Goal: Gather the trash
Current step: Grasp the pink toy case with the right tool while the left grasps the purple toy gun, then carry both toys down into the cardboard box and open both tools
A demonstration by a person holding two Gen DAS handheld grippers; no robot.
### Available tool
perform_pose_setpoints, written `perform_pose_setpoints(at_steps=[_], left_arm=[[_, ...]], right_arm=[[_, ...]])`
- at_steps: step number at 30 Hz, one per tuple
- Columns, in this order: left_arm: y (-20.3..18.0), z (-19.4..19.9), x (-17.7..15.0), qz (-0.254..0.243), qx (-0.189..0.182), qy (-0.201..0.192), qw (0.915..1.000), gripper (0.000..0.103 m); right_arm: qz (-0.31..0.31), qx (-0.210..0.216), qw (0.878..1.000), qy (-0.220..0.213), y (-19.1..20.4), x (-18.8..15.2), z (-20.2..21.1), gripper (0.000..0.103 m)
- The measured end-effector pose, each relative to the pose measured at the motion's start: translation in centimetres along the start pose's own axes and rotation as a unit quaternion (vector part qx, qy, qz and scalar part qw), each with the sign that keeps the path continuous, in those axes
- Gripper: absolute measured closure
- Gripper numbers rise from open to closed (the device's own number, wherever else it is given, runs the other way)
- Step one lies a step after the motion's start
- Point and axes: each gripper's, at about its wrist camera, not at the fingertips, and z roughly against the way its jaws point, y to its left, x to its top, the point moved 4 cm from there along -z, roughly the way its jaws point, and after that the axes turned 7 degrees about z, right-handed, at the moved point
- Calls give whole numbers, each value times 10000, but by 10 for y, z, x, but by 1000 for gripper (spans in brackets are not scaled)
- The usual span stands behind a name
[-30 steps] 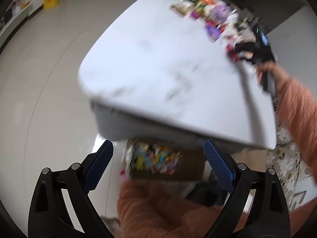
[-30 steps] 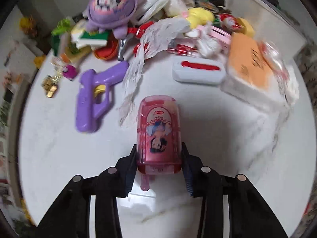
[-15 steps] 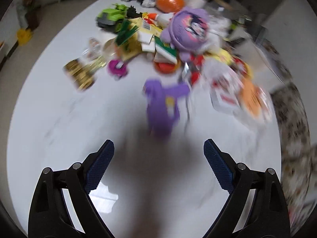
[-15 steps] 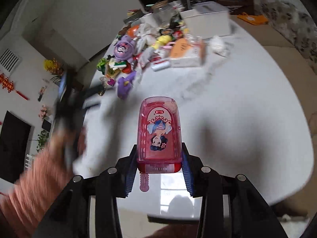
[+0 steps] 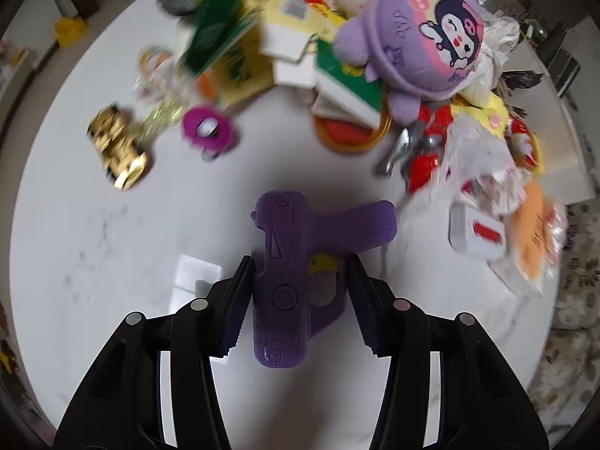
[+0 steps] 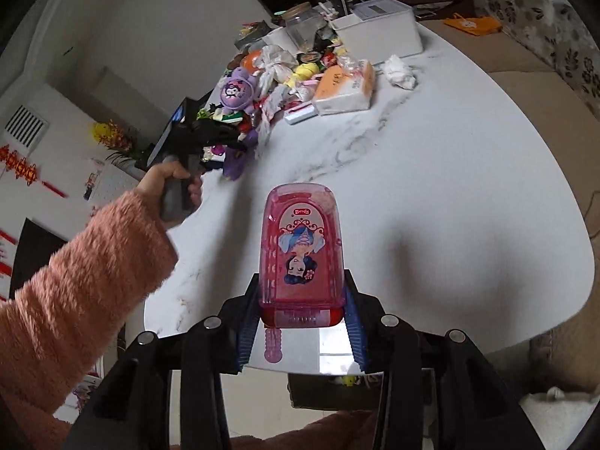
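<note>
A purple toy gun (image 5: 296, 273) lies on the white marble table (image 5: 112, 262). My left gripper (image 5: 300, 303) straddles its body with the jaws closing around it; a gap remains on both sides. In the right wrist view the same gun (image 6: 236, 159) and the left gripper (image 6: 221, 138) sit at the pile's near edge. My right gripper (image 6: 302, 318) is shut on a pink transparent box with a girl picture (image 6: 302, 258), held above the table's near edge.
A pile lies beyond the gun: a purple plush (image 5: 420, 33), green and yellow packets (image 5: 232, 48), a gold toy (image 5: 118, 150), red wrappers (image 5: 431, 142), a white case (image 5: 476, 232). A tissue pack (image 6: 345, 86), white bin (image 6: 378, 30) and jar (image 6: 303, 26) stand further back.
My left gripper has swung from below the table's edge up over it, come down on the purple gun and narrowed its jaws. My right gripper has pulled back from the pile with the pink box.
</note>
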Motion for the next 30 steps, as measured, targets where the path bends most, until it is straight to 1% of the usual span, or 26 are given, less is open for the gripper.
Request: perform_pose_setpoints(at_steps=[2, 3, 5, 7, 8, 10, 11, 13, 14, 15, 16, 17, 19, 20, 21, 22, 25, 26, 28, 29, 30], left_arm=[[10, 19, -10, -87, -306, -89, 9995, 54], [15, 30, -16, -184, -388, -151, 9990, 54], [29, 62, -39, -401, -736, -247, 9962, 54], [43, 87, -60, -572, -862, -309, 9942, 54], [56, 107, -80, -646, -992, -296, 9925, 54], [72, 130, -108, -794, -1210, -194, 9893, 54], [83, 147, -133, -975, -1256, -192, 9871, 54], [99, 176, -175, -1360, -1272, -155, 9824, 54], [98, 183, -192, -1509, -1262, -95, 9804, 54], [103, 187, -215, -1646, -1230, -16, 9787, 54], [111, 190, -242, -1791, -1187, 151, 9765, 54], [115, 187, -262, -1851, -1160, 270, 9755, 54], [123, 174, -307, -2030, -1099, 681, 9706, 54], [127, 168, -321, -2061, -1071, 849, 9690, 54], [133, 156, -342, -2076, -1039, 1144, 9659, 54], [137, 142, -358, -2100, -1001, 1329, 9634, 54], [146, 105, -389, -2206, -721, 1682, 9580, 54], [150, 83, -398, -2225, -636, 1814, 9558, 54], [155, 46, -409, -2182, -598, 2077, 9517, 54], [157, 26, -412, -2258, -477, 2080, 9505, 54], [160, 3, -416, -2366, -357, 2144, 9470, 54]], right_arm=[[90, 44, 9999, 23, 4, 4, -4, 63], [216, 55, 9997, 46, 10, 6, -7, 63], [420, 92, 9990, 147, 19, 9, -14, 63], [612, 146, 9977, 261, 30, 8, -20, 63], [708, 150, 9969, 312, 34, 8, -22, 63], [974, 195, 9939, 482, 46, 4, -29, 63], [1131, 231, 9915, 601, 53, 0, -32, 63], [1378, 238, 9873, 752, 63, -8, -33, 63], [1506, 237, 9848, 835, 68, -14, -33, 63], [1669, 258, 9808, 974, 75, -24, -33, 63], [1765, 282, 9781, 1066, 79, -33, -33, 63], [1841, 302, 9756, 1153, 83, -40, -32, 63], [2104, 250, 9671, 1409, 90, -67, -32, 63], [2204, 194, 9635, 1510, 91, -78, -31, 63], [2286, 162, 9597, 1625, 91, -90, -31, 63], [2363, 144, 9550, 1784, 91, -107, -32, 63], [2463, 47, 9465, 2085, 81, -143, -41, 63], [2422, -55, 9437, 2254, 73, -160, -52, 63], [2263, -106, 9428, 2445, 58, -183, -70, 63], [2196, -174, 9424, 2518, 46, -198, -87, 62], [2201, -243, 9414, 2545, 39, -207, -100, 62]])
